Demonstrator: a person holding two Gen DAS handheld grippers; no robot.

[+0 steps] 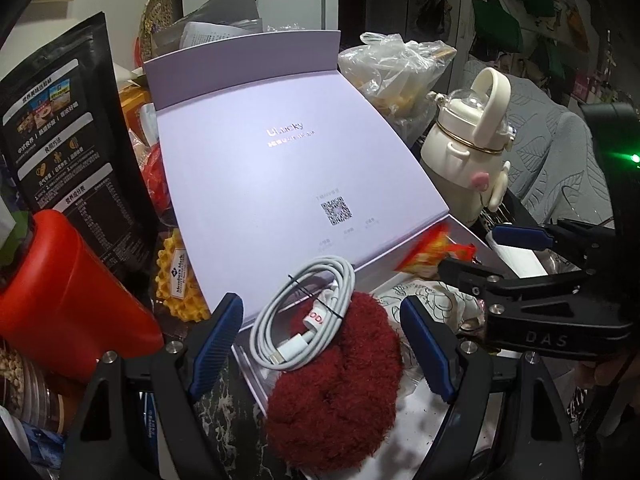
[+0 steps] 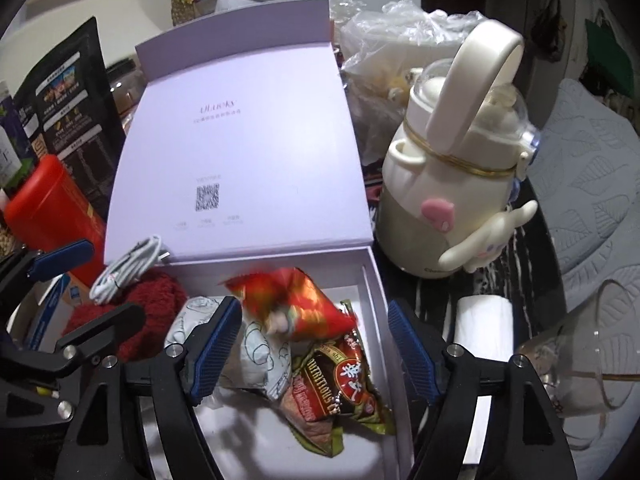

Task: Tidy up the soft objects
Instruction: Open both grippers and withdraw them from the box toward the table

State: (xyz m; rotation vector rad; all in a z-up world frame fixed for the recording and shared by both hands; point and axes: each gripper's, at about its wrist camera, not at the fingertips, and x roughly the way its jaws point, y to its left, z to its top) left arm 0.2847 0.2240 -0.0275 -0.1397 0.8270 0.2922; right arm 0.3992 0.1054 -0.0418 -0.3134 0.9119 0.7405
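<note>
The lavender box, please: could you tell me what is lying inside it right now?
Inside the lavender box: a blurred red snack packet, a printed pale cloth bundle and a brown-green snack packet. The red fuzzy item sits at its left edge. Whatever lies beneath them is hidden.

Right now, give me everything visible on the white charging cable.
The white cable is coiled into a flat oval loop, cinched by a thin black tie, with a white tag bearing red letters and a white plug end lying inside the coil. It looks like smooth rubbery plastic. It rests tilted, partly on the red fuzzy item and partly against the front edge of the lilac box lid. Neither tool touches it; the open left tool frames it.
</note>
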